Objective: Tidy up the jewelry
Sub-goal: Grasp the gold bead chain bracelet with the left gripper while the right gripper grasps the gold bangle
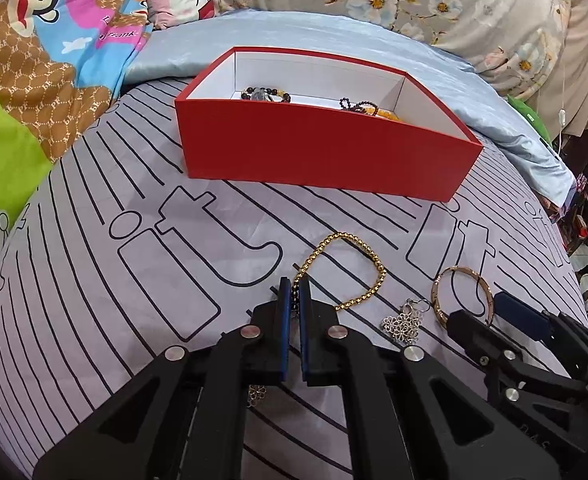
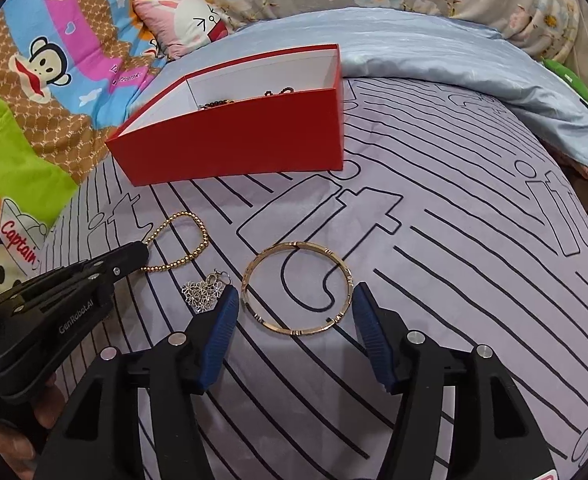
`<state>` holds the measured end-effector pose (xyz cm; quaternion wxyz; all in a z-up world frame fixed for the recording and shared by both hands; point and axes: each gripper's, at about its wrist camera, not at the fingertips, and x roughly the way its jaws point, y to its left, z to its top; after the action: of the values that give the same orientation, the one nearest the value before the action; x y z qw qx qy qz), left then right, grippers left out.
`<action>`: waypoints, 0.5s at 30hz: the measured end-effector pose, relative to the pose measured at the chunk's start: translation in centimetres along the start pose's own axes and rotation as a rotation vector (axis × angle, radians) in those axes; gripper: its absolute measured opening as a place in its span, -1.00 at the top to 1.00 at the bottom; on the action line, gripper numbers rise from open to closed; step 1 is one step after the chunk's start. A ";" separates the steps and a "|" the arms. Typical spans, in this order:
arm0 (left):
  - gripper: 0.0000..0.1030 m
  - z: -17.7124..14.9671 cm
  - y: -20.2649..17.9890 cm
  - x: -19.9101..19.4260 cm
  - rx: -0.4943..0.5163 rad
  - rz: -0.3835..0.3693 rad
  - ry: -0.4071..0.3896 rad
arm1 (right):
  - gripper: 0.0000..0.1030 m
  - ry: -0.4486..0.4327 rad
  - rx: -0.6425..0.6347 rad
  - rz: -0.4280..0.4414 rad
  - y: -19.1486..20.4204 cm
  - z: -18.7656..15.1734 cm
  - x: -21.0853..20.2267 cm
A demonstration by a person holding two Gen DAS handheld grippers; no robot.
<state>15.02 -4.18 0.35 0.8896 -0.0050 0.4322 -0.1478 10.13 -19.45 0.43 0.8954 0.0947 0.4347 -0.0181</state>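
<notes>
Lilac bedding [image 2: 453, 240] printed with black stripes and outlined shapes is serving as the work surface, with a pale blue satin quilt [image 1: 294, 44], floral fabric and cartoon monkey sheets piling up behind it. On it the red box [image 1: 313, 152] is sitting open, white inside, already holding beaded bracelets at its bottom, so it is evidently acting as the collecting place. The left gripper [image 1: 294, 284] is pinching one end of the gold bead chain [image 1: 357, 264], its blue pads closed tight on the links while the rest of the loop is lying on the cloth, probably ready for lifting toward the box. The right gripper [image 2: 295, 304] is standing spread around the gold bangle [image 2: 297, 288], its pads just outside the rim and not pressing, seemingly lining up a grasp. Just beside the bangle, a silver flower pendant [image 2: 204, 294] is waiting on the cloth.
</notes>
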 end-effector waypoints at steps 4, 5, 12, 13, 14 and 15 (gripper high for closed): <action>0.93 -0.2 0.0 0.2 0.004 -0.005 -0.001 | -0.23 -0.003 -0.046 -0.039 0.8 0.1 0.5; 0.93 -0.2 0.0 0.2 0.005 -0.005 -0.002 | -0.27 0.000 -0.060 -0.046 1.1 0.1 0.6; 0.93 -0.3 0.2 0.3 0.000 -0.011 -0.008 | -0.26 0.007 -0.090 -0.083 1.7 0.2 0.9; 0.93 -0.3 0.2 0.3 0.000 -0.011 -0.009 | -0.22 0.006 -0.087 -0.087 1.6 0.1 0.9; 0.93 -0.3 0.2 0.3 0.000 -0.011 -0.009 | -0.17 0.004 -0.084 -0.090 1.6 0.1 0.9; 0.93 -0.3 0.2 0.3 0.000 -0.011 -0.009 | -0.16 0.002 -0.080 -0.094 1.5 0.1 0.9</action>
<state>14.97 -4.04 -0.10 0.8906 -0.0081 0.4282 -0.1528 10.91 -17.95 0.01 0.8962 0.0383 0.4400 -0.0425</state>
